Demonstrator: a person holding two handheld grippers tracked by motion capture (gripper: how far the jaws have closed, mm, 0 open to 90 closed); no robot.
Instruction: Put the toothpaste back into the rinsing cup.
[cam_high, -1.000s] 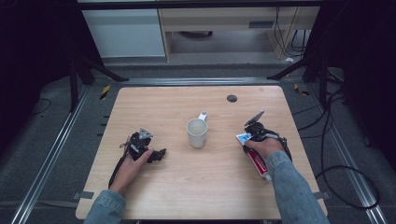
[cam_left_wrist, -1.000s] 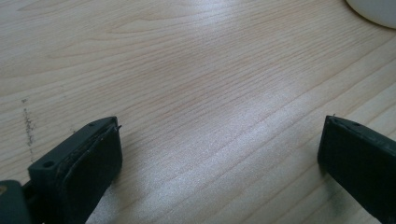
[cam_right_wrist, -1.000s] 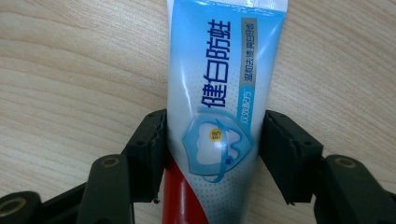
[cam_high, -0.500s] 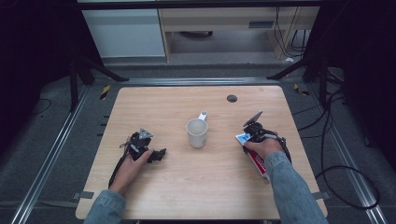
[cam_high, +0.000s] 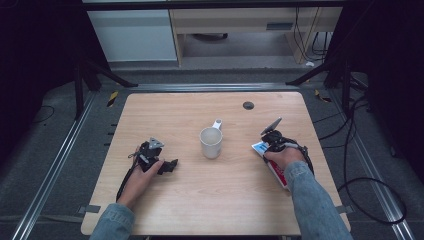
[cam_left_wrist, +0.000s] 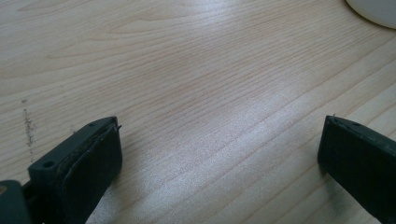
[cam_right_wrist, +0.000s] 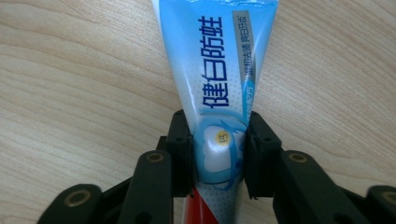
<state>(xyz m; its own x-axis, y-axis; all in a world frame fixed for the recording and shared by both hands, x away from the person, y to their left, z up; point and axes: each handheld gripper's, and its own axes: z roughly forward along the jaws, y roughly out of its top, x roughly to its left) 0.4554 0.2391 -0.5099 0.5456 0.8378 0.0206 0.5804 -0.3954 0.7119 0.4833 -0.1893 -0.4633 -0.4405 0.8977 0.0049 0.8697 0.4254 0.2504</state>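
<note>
The right gripper (cam_right_wrist: 218, 144) has its jaws pinching a blue and white tube (cam_right_wrist: 217, 79), having just been closing on it. The tube lies flat on the desk (cam_high: 210, 200) near its right edge, under the right hand (cam_high: 280, 156), its flat end pointing away from the gripper. A white mug (cam_high: 211, 141) stands upright mid-desk, well apart from both grippers. The left gripper (cam_left_wrist: 219, 154) rests on the desk to the mug's left, jaws spread wide over bare wood, holding nothing.
</note>
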